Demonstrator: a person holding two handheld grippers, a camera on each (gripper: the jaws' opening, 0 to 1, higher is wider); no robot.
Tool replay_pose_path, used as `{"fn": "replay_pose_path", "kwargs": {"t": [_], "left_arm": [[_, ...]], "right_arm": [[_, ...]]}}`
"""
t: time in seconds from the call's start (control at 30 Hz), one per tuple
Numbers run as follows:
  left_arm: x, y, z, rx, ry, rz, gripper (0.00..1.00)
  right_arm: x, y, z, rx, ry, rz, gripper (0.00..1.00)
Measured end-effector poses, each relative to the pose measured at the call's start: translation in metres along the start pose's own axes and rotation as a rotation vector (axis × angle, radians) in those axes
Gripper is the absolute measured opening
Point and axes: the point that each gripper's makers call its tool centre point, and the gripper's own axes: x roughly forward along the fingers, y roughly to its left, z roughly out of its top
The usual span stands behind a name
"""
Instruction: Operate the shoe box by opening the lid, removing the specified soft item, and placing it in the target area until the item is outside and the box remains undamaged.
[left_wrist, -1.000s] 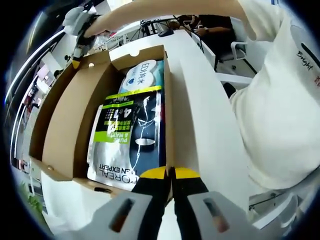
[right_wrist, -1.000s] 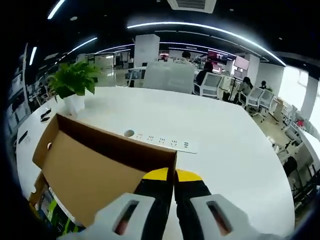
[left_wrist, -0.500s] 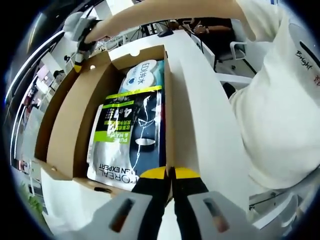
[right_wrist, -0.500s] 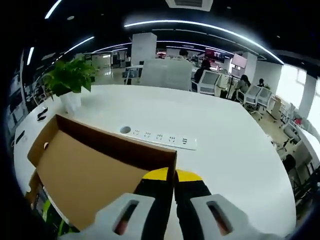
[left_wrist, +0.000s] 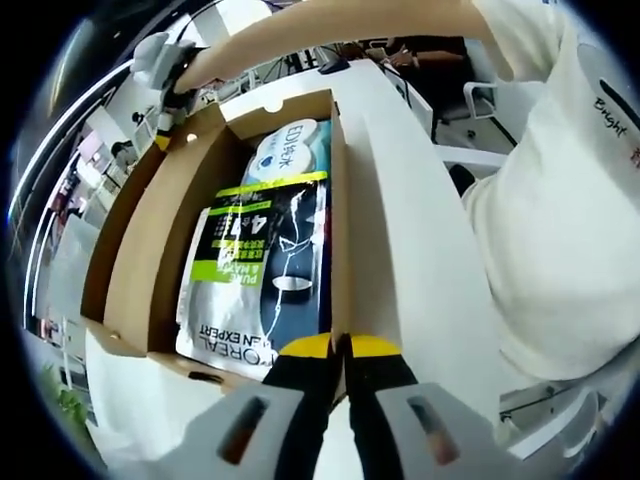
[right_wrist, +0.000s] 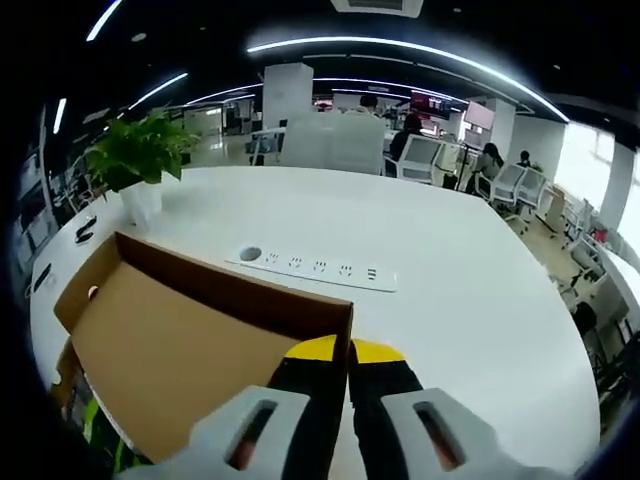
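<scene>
Shoe box open, packets inside; right tool pinching lid edge; left tool clamped on box wall.

we held our left gripper with its jaws pressed together. our right gripper was likewise closed, and showed far up our outstretched arm in the left gripper view.
</scene>
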Motion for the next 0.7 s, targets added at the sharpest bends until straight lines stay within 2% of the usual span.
{"fn": "replay_pose_path", "kwargs": {"t": [0.17,0.23,0.27,0.33,0.4,0.5,0.63,0.7], "left_arm": [[0.000,0.000,0.000,0.000,0.001,0.002,0.03],[0.000,0.000,0.000,-0.001,0.001,0.004,0.03],[0.000,0.000,0.000,-0.001,0.000,0.005,0.03],[0.000,0.001,0.000,0.001,-0.002,0.007,0.03],[0.001,0.001,0.000,0.002,-0.001,0.009,0.03],[0.000,0.001,0.000,0.004,0.002,0.015,0.03],[0.000,0.001,0.000,0.000,-0.001,0.010,0.03],[0.000,0.001,0.000,-0.001,-0.002,0.009,0.03]], "right_arm": [[0.008,-0.001,-0.006,0.007,0.007,-0.006,0.01],[0.008,-0.002,-0.001,0.043,-0.045,-0.032,0.01],[0.009,-0.001,-0.004,0.039,-0.036,-0.036,0.00],[0.012,-0.002,-0.008,-0.041,-0.016,-0.046,0.01],[0.012,0.000,-0.008,-0.034,-0.015,-0.039,0.01],[0.010,0.002,-0.007,-0.098,-0.026,-0.018,0.03],[0.008,0.001,-0.005,-0.096,-0.044,-0.018,0.04],[0.008,0.002,-0.005,-0.130,-0.045,-0.022,0.04]]}}
